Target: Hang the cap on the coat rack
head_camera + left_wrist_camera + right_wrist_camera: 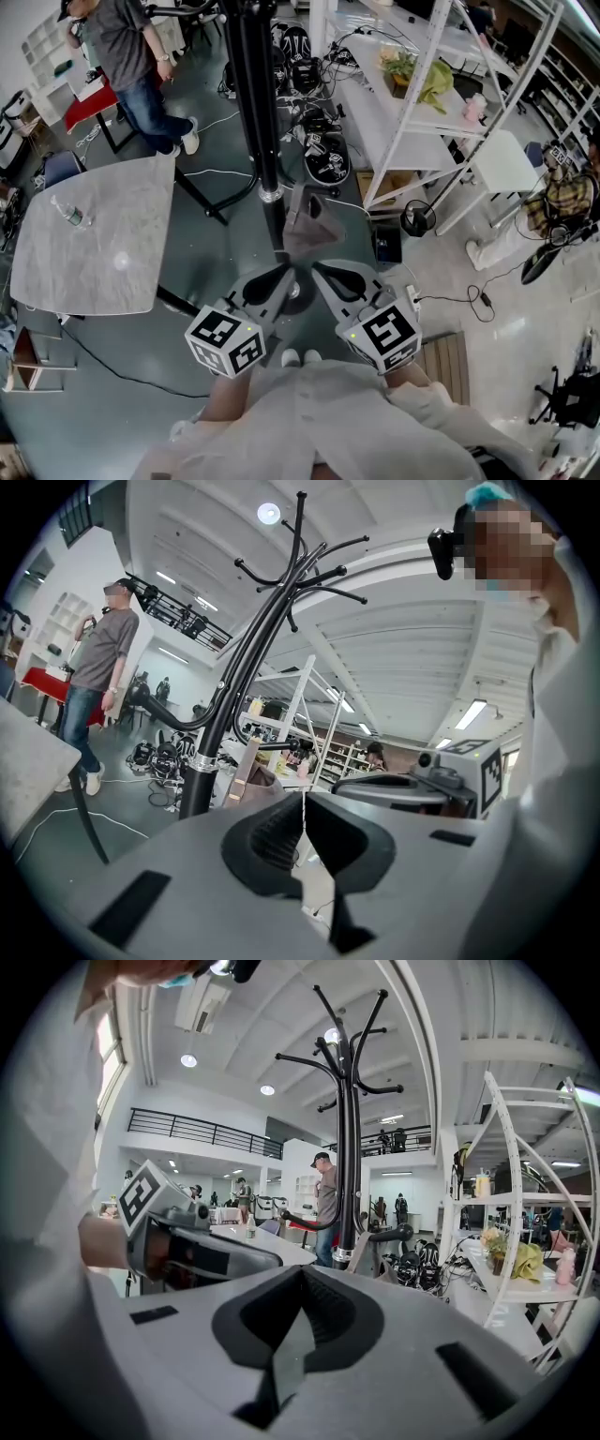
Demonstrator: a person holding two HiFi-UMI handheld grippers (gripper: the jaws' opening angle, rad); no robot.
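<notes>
The black coat rack (258, 112) rises in front of me, and its bare curved hooks show high in the left gripper view (300, 564) and the right gripper view (349, 1044). A grey-brown cap (307, 227) sits low against the pole, just past both sets of fingertips; it also shows beside the pole as a brown cap (248, 775) and a beige cap (377, 1251). I cannot tell what holds it there. My left gripper (278, 279) (302, 829) and right gripper (326, 275) (302, 1299) are side by side, both shut with nothing between the pads.
A marble-topped table (94, 244) with a bottle (70, 214) stands to the left. A person (131, 66) stands at the back left. White shelving (422, 103) runs along the right. Cables and black gear (323, 150) lie behind the rack, whose legs (202, 197) spread over the floor.
</notes>
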